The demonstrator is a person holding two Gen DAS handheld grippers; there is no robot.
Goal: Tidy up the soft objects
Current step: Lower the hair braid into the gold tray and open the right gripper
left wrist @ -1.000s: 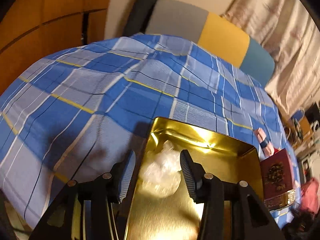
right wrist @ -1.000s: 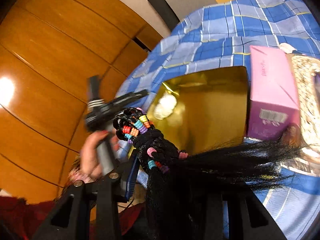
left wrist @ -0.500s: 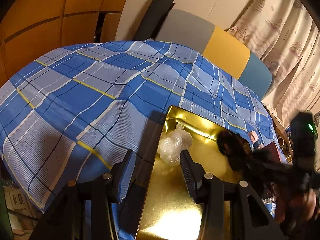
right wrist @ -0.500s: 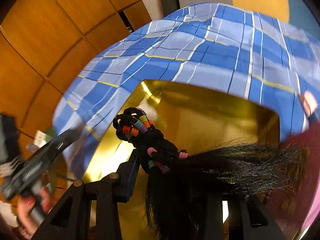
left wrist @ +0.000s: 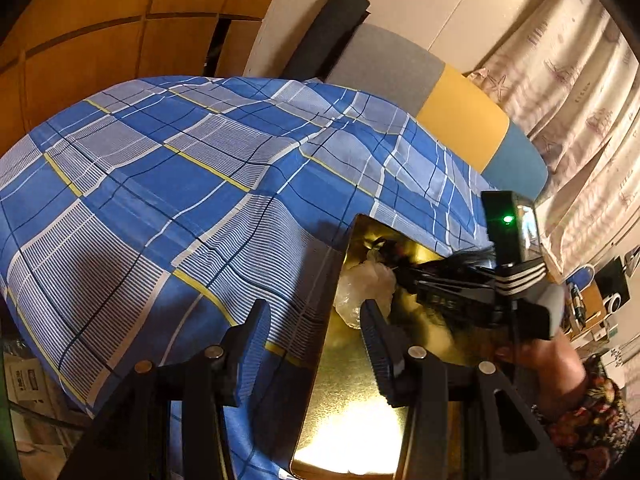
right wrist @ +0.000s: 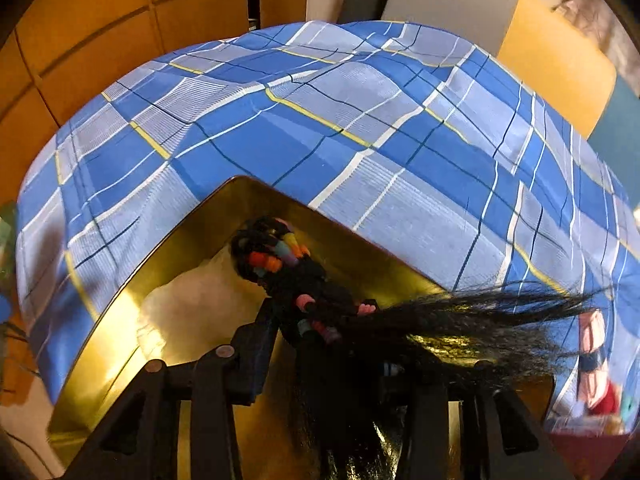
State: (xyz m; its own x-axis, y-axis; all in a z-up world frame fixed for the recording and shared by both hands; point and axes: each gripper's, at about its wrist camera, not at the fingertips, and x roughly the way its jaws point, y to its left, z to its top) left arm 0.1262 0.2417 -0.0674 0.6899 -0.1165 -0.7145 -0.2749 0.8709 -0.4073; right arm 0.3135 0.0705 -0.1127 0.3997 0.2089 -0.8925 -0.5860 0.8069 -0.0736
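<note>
- R gripper [right wrist: 320, 344] is over the far corner of the gold tin [right wrist: 120, 320], pointing steeply down into it.
- It carries a black hairpiece [right wrist: 304, 292] w/ coloured beads. The beaded end sticks out ahead of the fingertips; loose strands fan off to the gripper's right, past the tin's rim and over the plaid bed cover [right wrist: 360, 140].
- R gripper's jaws have just been opening, hairpiece between them. Hair hides the right-hand pad, so can't tell if any pinch remains; reads as release under way.
- Clear plastic bag [right wrist: 192, 304], crumpled, lies in the tin just left of and below the R fingertips.
- L gripper [left wrist: 312, 344] is open and empty. It straddles the tin's near-left wall: one finger over the bed cover, the other over the tin floor, bag just ahead of it.
- Step in hand (judgement): dropping the hairpiece in the tin beside the bag.
- To do well: open fully, lift straight up so strands don't snag on the pads. The tail prob needs a sweep inward, else it drapes over the rim.
- Keep L gripper clear of the drop; it could steady the tin if the soft bed lets it tip.
</note>
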